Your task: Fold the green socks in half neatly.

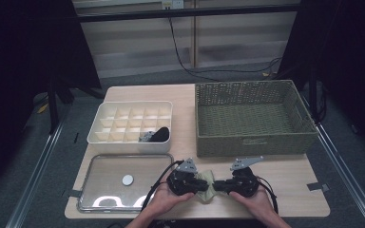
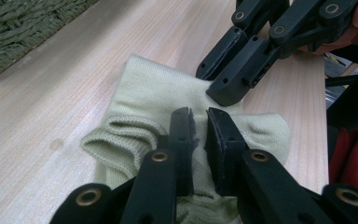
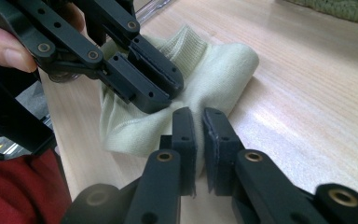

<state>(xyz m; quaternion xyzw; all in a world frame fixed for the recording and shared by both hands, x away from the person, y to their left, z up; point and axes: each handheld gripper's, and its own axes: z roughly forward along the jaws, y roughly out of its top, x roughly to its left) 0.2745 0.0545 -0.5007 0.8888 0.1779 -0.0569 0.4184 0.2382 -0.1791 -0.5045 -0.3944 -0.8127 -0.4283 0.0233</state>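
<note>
Pale-green sock (image 1: 210, 186) — basket label (image 1: 254, 141) unreadable.

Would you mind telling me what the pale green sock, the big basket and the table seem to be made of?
The sock looks like soft knitted fabric, matte, with a ribbed cuff and fine stitch rows. The basket appears woven from olive cord or paper rope, judging by its braided strands; the fibre is unclear. The table looks like pale wood or wood-look laminate, smooth, with straight grain lines.
</note>
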